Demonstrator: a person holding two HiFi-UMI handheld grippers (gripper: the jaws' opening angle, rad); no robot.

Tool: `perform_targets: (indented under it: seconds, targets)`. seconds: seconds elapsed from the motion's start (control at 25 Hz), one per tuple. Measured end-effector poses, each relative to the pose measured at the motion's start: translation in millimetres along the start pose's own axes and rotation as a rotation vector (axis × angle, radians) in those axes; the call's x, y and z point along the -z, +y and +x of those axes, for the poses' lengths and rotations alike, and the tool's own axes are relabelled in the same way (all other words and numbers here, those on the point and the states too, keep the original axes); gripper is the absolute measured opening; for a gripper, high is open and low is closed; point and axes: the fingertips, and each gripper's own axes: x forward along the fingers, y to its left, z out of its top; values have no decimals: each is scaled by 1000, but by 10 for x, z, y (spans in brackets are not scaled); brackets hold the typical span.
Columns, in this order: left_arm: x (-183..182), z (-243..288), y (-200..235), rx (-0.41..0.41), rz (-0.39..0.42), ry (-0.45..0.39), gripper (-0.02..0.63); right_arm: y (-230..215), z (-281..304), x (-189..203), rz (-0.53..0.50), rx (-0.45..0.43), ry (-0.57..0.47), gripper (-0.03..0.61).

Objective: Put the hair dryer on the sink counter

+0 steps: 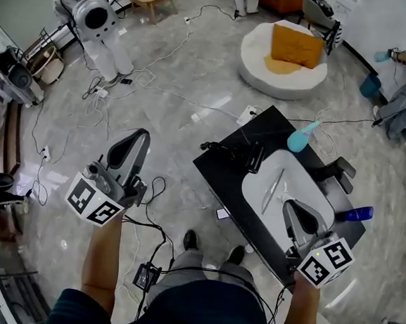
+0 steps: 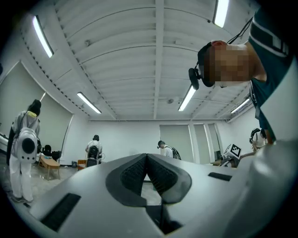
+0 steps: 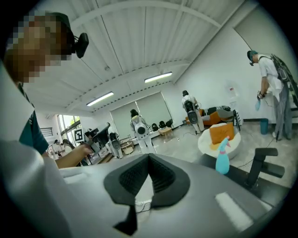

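1. Black on black, the hair dryer (image 1: pixel 233 154) is seen lying on the table (image 1: pixel 219 184) by its left corner, beside the white sink basin (image 1: pixel 254 192). Its cord is trailed off that corner towards the floor. It is apparently put there so that the basin is left free.
2. The left tool (image 1: pixel 140 139) is held off the table, over the floor beyond the left corner and well apart from the hair dryer. Its jaws are pressed together with nothing between them, and its own view is pointed out across the room.
3. The right tool (image 1: pixel 292 208) is held above the near end of the basin. Its jaws are likewise closed on nothing, so neither tool is carrying anything.
4. A teal spray bottle (image 1: pixel 301 138) is stood near the far corner and a blue bottle (image 1: pixel 355 214) is laid at the right corner. Both are kept clear of the hair dryer's spot.
5. From this layout the placing is judged done, with both tools drawn away and idle.
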Motion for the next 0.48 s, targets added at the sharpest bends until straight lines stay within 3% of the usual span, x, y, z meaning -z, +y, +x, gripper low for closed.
perform_targets:
  seconds: [0.2,0.48]
  targets:
    - [-346,-455,156,-57,44,-2,6,355,-150,-487,-70,-61,-57,9]
    - [-500,-773,281,-104,77,-8,6,622,-54,-860,-186,-79,-67,8]
